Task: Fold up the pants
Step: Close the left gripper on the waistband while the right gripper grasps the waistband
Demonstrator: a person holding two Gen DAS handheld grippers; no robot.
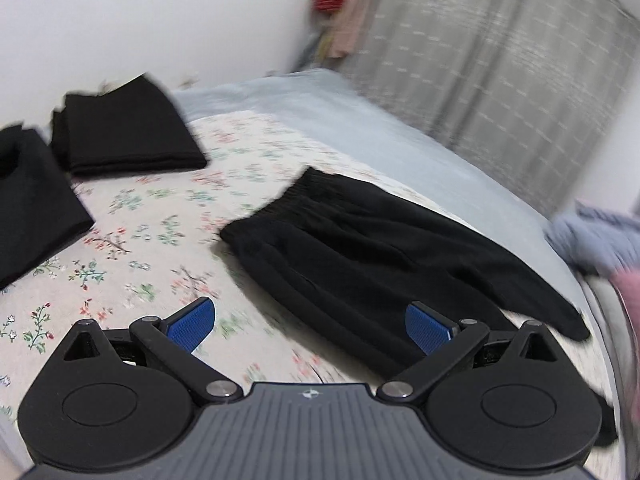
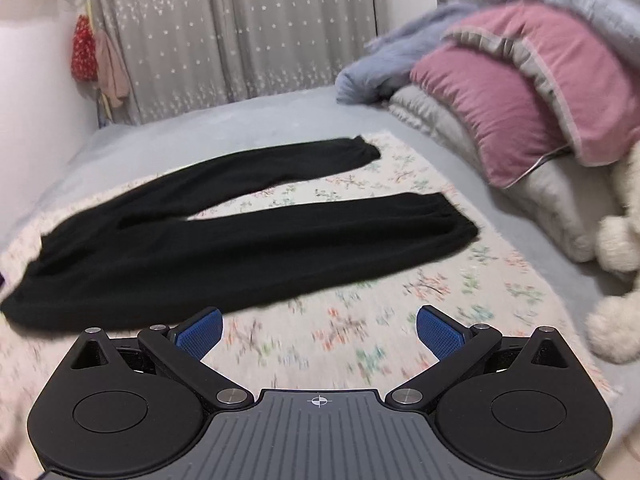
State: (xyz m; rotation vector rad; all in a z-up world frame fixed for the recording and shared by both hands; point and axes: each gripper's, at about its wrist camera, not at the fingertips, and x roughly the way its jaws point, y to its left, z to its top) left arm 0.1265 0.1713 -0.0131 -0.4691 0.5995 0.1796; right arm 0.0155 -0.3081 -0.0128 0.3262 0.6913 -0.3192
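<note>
Pants [image 2: 248, 236] matt black knit cloth; bedcover [image 2: 400, 320] flower-printed cotton; pillow [image 2: 500, 112] pink cloth.

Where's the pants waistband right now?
In the left wrist view the waistband lies on the floral sheet, ahead of the open left gripper, right of the folded black stack. Nothing holds it.

low wrist views, sharing black pants [image 1: 360, 256]

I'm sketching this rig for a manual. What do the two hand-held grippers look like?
Both look alike: the left hand-held gripper and right hand-held gripper have blue textured pads on black linkage arms with silver pivot pins, round black housings, and a ribbed grey body bearing a small crosshair mark. No cables or sleeves show.
</note>
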